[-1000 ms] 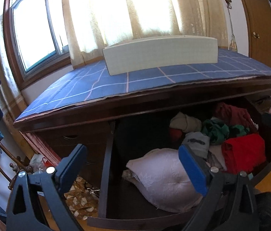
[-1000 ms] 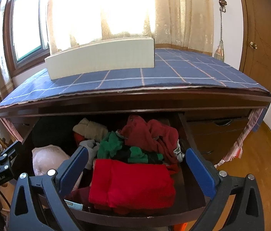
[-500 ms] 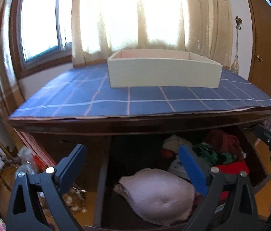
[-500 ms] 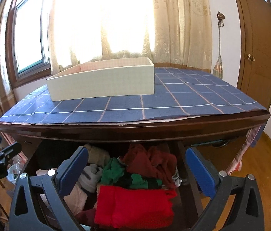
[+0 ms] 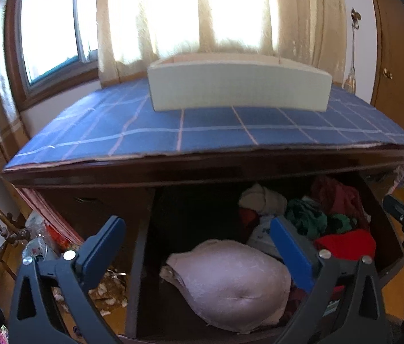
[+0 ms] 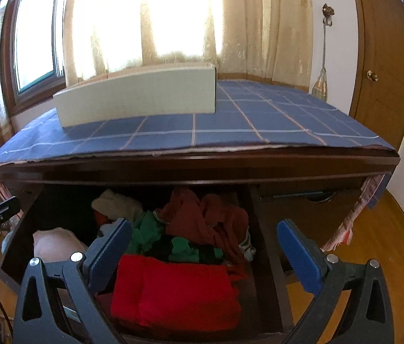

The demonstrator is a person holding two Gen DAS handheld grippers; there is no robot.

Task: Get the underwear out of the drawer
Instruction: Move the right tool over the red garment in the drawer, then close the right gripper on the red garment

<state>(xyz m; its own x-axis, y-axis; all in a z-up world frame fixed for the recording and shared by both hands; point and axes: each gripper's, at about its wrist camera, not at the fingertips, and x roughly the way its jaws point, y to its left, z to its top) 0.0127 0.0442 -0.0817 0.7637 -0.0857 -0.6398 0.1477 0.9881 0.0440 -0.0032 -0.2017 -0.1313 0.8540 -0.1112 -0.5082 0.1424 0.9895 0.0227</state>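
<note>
Drawer [image 6: 262, 272] stood pulled open below the dresser top; I held both claws in front of it, above the clothes.

Left claw [image 5: 199, 240]: jaws wide, nothing between them. Right claw [image 6: 204, 243]: jaws wide too, empty.

Contents, as far as I could read them: a pale pink padded piece [image 5: 230, 281] at the left front of the drawer, a folded red piece [image 6: 173, 289] at the right front, a green piece [image 6: 156, 235] and a dark red crumpled piece [image 6: 210, 218] behind it, and a cream bundle [image 6: 118, 203] at the back. I could not tell which of these counted as the underwear; the red fold sat straight under my right claw, so I took it as the likely pick.

Risks I judged from there:
- Pieces overlapped, the green one touching the red fold's back edge. A deep bite could drag two out together.
- A shallow bite on a folded stack could lift only the top layer and let the rest unfold.
- The drawer front rim lay close below the claws; a low approach could knock it.
- The dresser's overhanging top edge [image 6: 190, 169] could catch a claw reaching to the back.

Orientation: the red fold lay flat, long axis running left to right along the drawer front. The pink piece's long axis ran left to right as well, its rounded side up.
</note>
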